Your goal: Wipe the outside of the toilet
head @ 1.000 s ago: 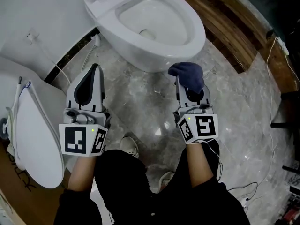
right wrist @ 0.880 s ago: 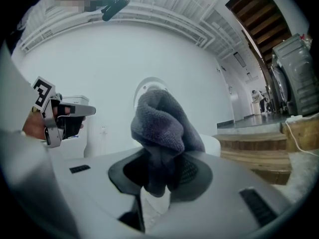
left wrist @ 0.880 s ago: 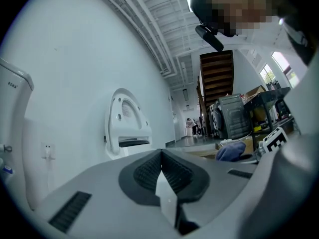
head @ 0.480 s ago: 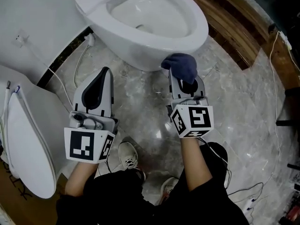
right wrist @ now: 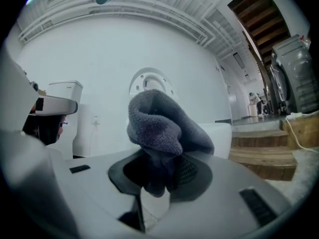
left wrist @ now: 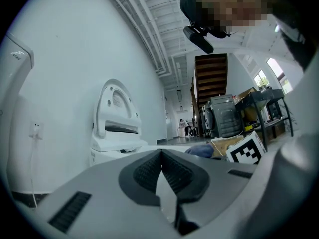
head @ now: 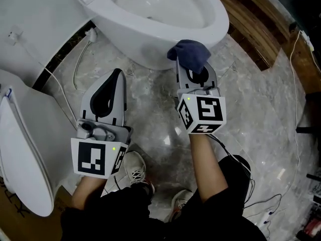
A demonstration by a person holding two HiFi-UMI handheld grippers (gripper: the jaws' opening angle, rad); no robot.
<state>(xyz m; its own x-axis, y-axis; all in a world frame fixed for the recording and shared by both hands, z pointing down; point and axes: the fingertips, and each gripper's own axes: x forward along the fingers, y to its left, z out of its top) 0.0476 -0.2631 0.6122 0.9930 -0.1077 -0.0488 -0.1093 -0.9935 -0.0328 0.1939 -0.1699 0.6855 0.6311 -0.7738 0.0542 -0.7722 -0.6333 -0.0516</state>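
Observation:
A white toilet (head: 150,24) with its seat up fills the top of the head view; its bowl rim (head: 220,31) curves at the upper right. My right gripper (head: 186,59) is shut on a dark blue cloth (head: 189,54), which bunches against the lower front of the bowl. In the right gripper view the cloth (right wrist: 162,126) bulges out of the shut jaws. My left gripper (head: 116,77) hangs over the floor to the left, short of the bowl, shut with nothing in it; its pads (left wrist: 172,173) meet in the left gripper view.
A second white toilet lid (head: 22,149) lies at the left. A thin hose (head: 80,59) runs along the marble floor (head: 261,114) by the wall. A wooden step (head: 256,29) edges the upper right. Cables (head: 296,84) trail at the right. The person's shoes (head: 134,167) are below.
Both grippers have moved forward toward the toilet; the cloth has come up against the bowl's lower front. The view has shifted closer to the bowl.

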